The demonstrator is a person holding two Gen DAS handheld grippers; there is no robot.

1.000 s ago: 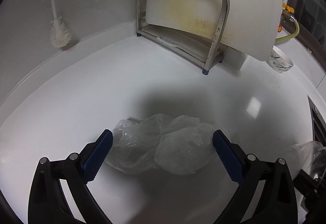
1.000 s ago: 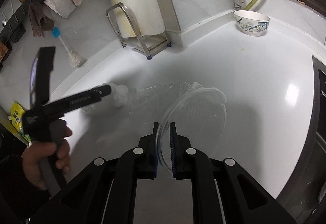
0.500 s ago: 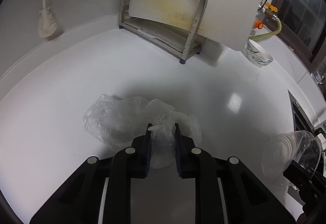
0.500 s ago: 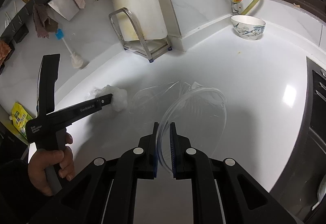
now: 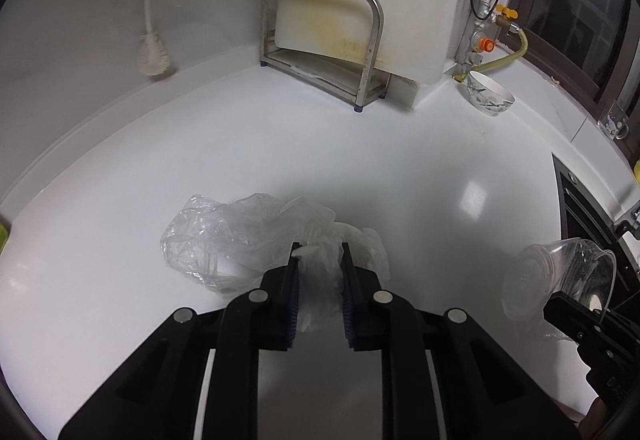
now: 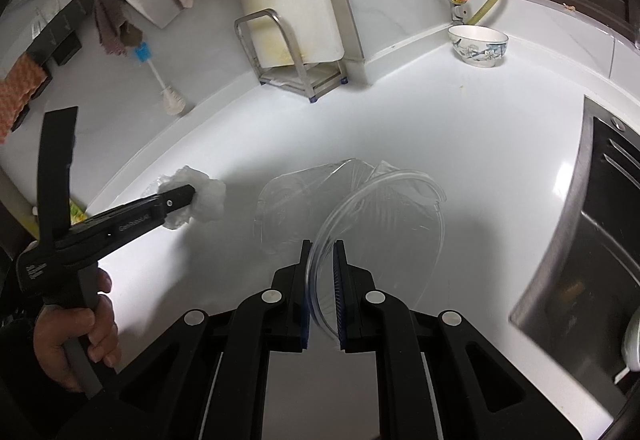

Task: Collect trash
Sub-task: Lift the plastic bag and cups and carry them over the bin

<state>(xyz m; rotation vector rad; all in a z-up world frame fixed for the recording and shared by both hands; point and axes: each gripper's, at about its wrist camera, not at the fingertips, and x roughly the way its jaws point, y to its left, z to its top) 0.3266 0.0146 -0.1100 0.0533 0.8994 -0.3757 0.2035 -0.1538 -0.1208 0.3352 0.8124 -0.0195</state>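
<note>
My left gripper is shut on a crumpled clear plastic bag and holds it above the white counter. The bag bulges out to the left of the fingers. In the right wrist view the same bag shows as a white wad at the tip of the left gripper. My right gripper is shut on the rim of a clear plastic cup, held above the counter. The cup also shows at the right edge of the left wrist view.
A steel rack with a white cutting board stands at the back wall. A bottle brush hangs to its left. A patterned bowl sits in the back right corner below a gas valve. A sink lies at the right.
My left gripper closed on the plastic bag and has lifted it up and back from the counter. My right gripper keeps its hold on the cup and has risen slightly.
</note>
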